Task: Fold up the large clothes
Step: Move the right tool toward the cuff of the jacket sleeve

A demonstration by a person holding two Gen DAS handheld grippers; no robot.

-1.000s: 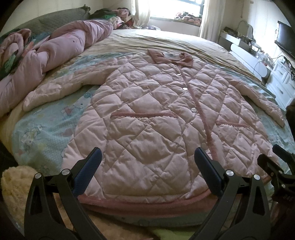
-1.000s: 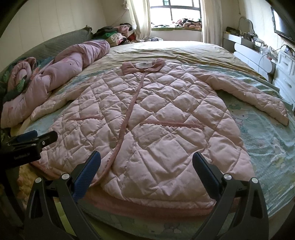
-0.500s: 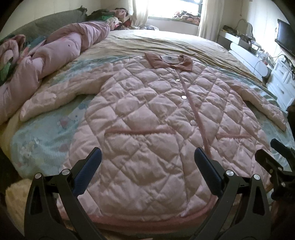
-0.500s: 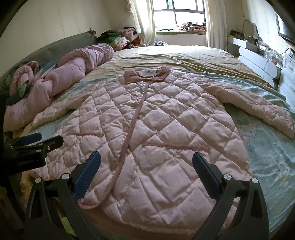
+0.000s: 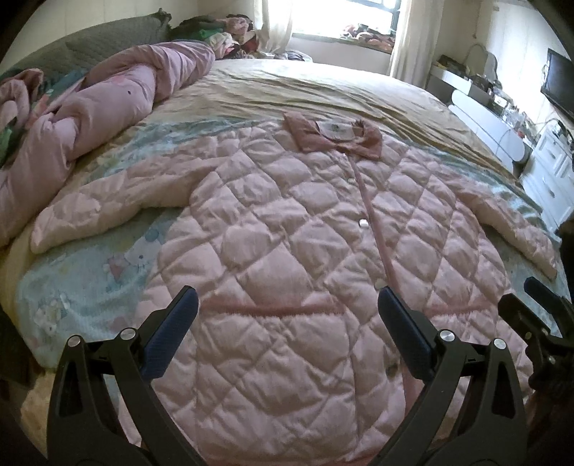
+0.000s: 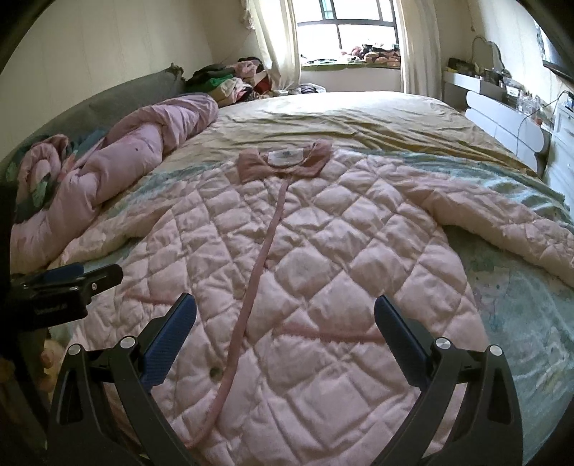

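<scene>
Pink quilted coat [image 5: 287, 258] lies flat, front up, filling the centre of both views; sleeves spread to either side, dark pink collar [image 5: 333, 134] toward the top of the frame. It rests on a blue cartoon-print sheet [image 5: 89, 272]. Left gripper [image 5: 287, 322], lower frame, jaws spread wide over the coat's lower half, holding nothing. Right gripper [image 6: 285, 322] likewise spread wide, empty. Rolled pink duvet [image 6: 118, 168] at upper left. Window [image 6: 348, 32] top centre.
</scene>
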